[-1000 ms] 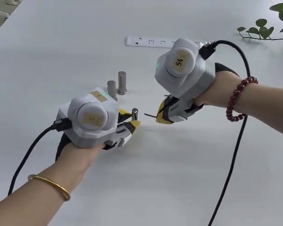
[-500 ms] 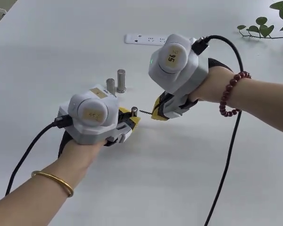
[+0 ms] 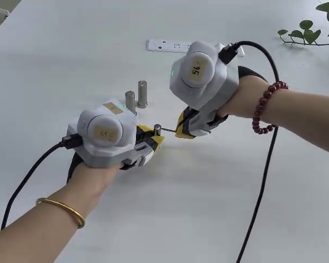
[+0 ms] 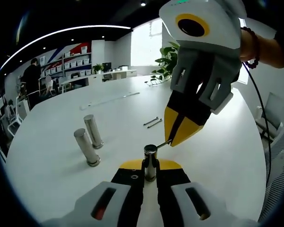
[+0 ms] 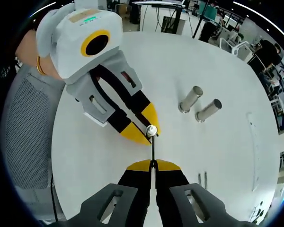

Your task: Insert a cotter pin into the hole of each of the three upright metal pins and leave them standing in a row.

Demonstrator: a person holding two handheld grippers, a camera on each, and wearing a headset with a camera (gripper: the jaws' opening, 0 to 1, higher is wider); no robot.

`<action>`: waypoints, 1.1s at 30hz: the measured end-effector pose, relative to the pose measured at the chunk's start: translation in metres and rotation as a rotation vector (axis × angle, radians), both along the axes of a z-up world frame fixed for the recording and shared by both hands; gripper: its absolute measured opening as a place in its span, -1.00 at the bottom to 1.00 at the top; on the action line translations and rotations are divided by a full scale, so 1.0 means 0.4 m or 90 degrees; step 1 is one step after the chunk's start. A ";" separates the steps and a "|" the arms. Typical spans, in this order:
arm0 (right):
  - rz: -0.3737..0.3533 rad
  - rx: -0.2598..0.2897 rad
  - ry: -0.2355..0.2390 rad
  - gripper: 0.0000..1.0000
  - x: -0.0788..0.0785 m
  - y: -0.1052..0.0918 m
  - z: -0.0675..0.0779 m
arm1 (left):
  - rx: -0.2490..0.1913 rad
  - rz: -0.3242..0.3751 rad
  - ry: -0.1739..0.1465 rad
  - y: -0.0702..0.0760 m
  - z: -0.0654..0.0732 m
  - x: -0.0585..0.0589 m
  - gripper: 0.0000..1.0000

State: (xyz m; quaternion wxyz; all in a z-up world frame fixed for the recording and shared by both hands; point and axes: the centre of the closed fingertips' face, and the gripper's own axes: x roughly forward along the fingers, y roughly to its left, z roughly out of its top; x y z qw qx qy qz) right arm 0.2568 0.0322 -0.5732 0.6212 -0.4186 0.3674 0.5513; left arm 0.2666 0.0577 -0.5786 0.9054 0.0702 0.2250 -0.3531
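I held the left gripper point(image 3: 152, 141) clenched on one metal pin point(image 4: 150, 163). The pin stood upright between the jaws, with its head just above the yellow tips. The right gripper point(image 5: 153, 165) was closed on a cotter pin point(image 5: 153, 149), grasping it at the back end, so the thin shaft pointed straight forward out of the jaws. Its long axis lay about level with the table point(image 3: 208, 192) and crosswise to the upright pin. The free tip was at the pin's head, but I could not tell if it was inside the hole. In my judgement, the coming move turned on this one line: the shaft had to aim through the hole, with the push going from the right side toward the left gripper. The two other metal pins point(image 3: 136, 98) stood close together behind the left gripper, apart from the work. The spare cotter pins point(image 4: 153, 122) lay farther off. The table near the right gripper was bare, which gave room to draw back.
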 end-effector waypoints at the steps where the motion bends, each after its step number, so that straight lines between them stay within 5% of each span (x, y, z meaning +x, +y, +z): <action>1: 0.001 -0.001 -0.001 -1.00 0.000 -0.001 0.001 | -0.001 0.001 0.000 0.000 0.000 0.000 -0.86; 22: 0.056 -0.001 -0.037 -1.00 -0.006 0.030 0.027 | -0.016 0.006 0.000 0.003 0.000 0.000 -0.86; 33: 0.088 0.036 -0.036 -1.00 -0.010 0.043 0.033 | -0.008 -0.011 -0.007 -0.003 0.000 -0.003 -0.87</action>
